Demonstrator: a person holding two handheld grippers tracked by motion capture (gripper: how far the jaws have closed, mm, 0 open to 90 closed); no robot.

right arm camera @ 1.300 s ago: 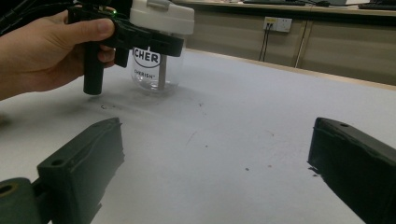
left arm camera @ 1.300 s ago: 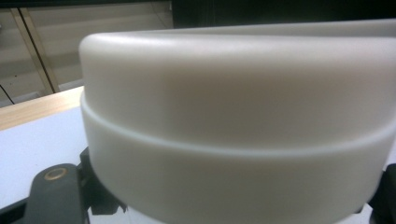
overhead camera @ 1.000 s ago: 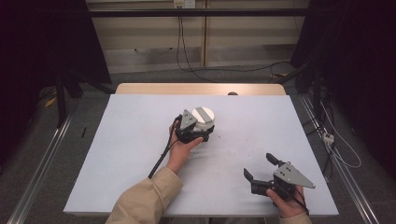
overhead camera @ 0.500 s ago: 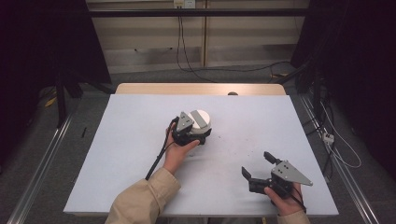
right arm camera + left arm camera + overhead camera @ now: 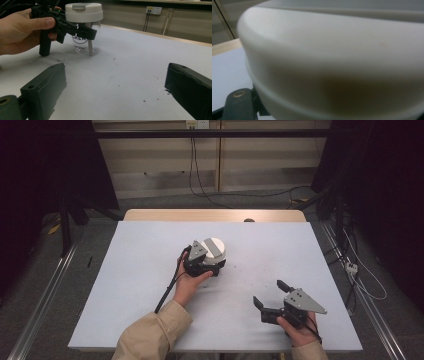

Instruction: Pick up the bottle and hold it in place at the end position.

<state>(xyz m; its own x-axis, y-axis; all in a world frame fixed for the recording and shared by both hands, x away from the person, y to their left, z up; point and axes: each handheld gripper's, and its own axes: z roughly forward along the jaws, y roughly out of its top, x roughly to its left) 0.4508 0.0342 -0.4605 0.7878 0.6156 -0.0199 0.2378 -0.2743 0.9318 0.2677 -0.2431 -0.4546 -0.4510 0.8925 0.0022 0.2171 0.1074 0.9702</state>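
Standing upright near the middle of the table (image 5: 125,285): a clear jar (image 5: 85,43) with a white lid (image 5: 215,248), long axis vertical. Closed against it from the person's side: the left gripper (image 5: 202,262), jaws reaching across the clear wall just under the lid rim, as seen from the right gripper view. Narrowly parted, having just been opening a little, with the jar still between them; whether the pads still press cannot be told, the lid blocking the close view. Lying well apart, toward the near right corner: the right gripper (image 5: 267,297), jaws spread wide, holding nothing, pointing leftward and away across the bare surface toward the jar. Nearer by far: the left hand (image 5: 190,282), already at the jar. Judged next: either a release or a re-grip at the wall, turning on the jar lying directly ahead of the left jaws.

Compared with the earlier frames: jar and left gripper in nearly the same spot; right gripper also nearly unmoved, jaws equally wide.
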